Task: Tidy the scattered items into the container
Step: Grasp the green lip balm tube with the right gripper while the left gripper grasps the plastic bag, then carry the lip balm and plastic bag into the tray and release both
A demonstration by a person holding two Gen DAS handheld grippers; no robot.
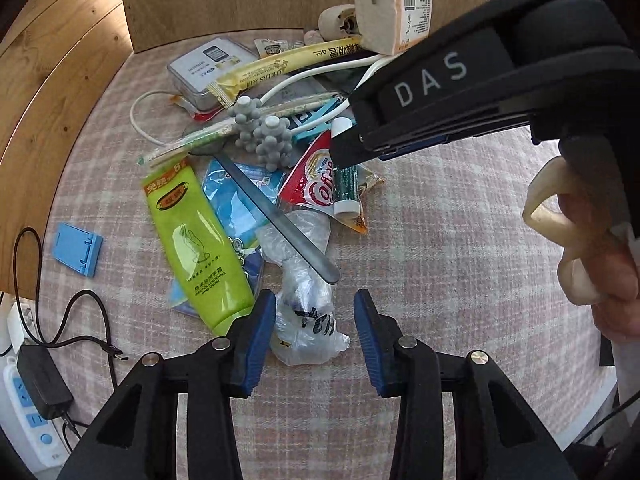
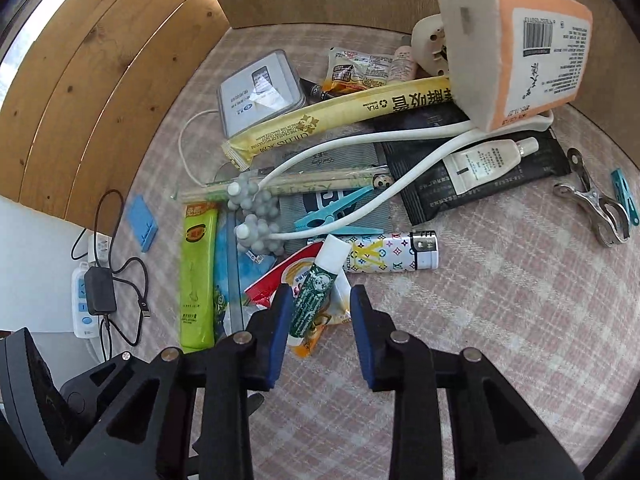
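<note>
Green lip balm (image 2: pixel 314 288) between spread right claw (image 2: pixel 316 300) fingers, left claw (image 1: pixel 315 304) spread above clutter

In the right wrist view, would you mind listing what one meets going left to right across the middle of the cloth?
Blue plastic stand → green hand cream tube → grey knobbly massager → patterned lighter → metal clip → teal clothespin.

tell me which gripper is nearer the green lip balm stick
Right. The right gripper is open with the green lip balm stick between its fingers. The left gripper is open farther back, over a crumpled plastic bag.
</note>
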